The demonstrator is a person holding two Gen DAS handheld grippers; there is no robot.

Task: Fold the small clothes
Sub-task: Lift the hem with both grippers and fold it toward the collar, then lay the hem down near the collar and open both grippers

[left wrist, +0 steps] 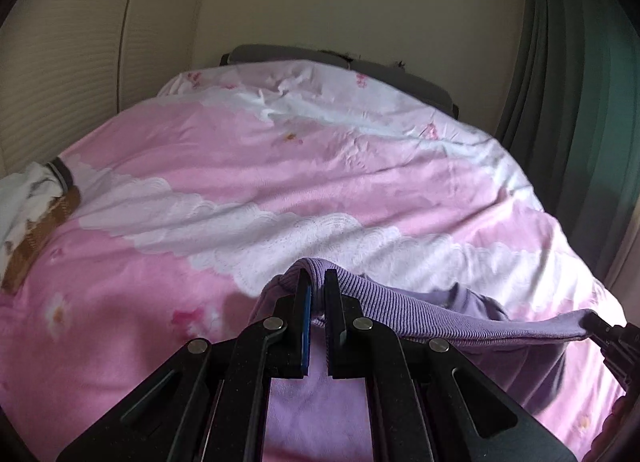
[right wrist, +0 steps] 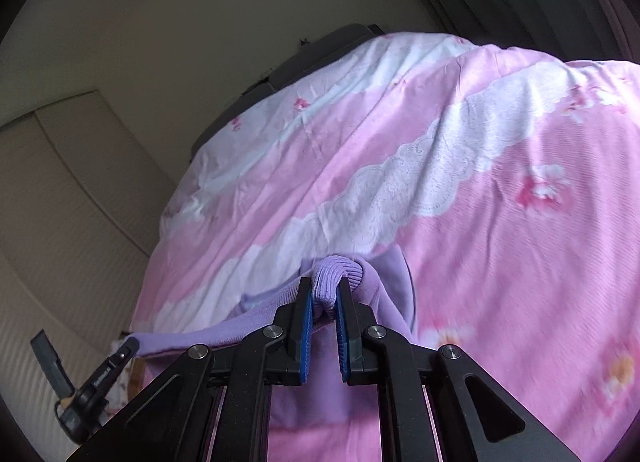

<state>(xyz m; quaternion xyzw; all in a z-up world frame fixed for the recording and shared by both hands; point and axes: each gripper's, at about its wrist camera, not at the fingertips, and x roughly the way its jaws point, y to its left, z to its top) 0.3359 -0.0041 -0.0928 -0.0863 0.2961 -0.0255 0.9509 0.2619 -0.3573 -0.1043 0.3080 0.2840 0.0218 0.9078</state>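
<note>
Pink floral bedspread (left wrist: 248, 166) fills the bed, cream wall behind — and both claws are up over it. Left claw (left wrist: 317, 282) is clamped on the ribbed hem of a lilac knit top (left wrist: 404, 314); right claw (right wrist: 325, 290) pinches the same hem — the garment stretched between them, hanging above the bed.

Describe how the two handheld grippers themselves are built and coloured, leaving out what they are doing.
Both are matte black linkage tools. The left gripper has two flat black fingers lined with blue ribbed pads, driven by angled black arms joined with round silver pivot pins. The right gripper is the same design, with blue pads and silver pins. No hand or sleeve is visible.
</note>
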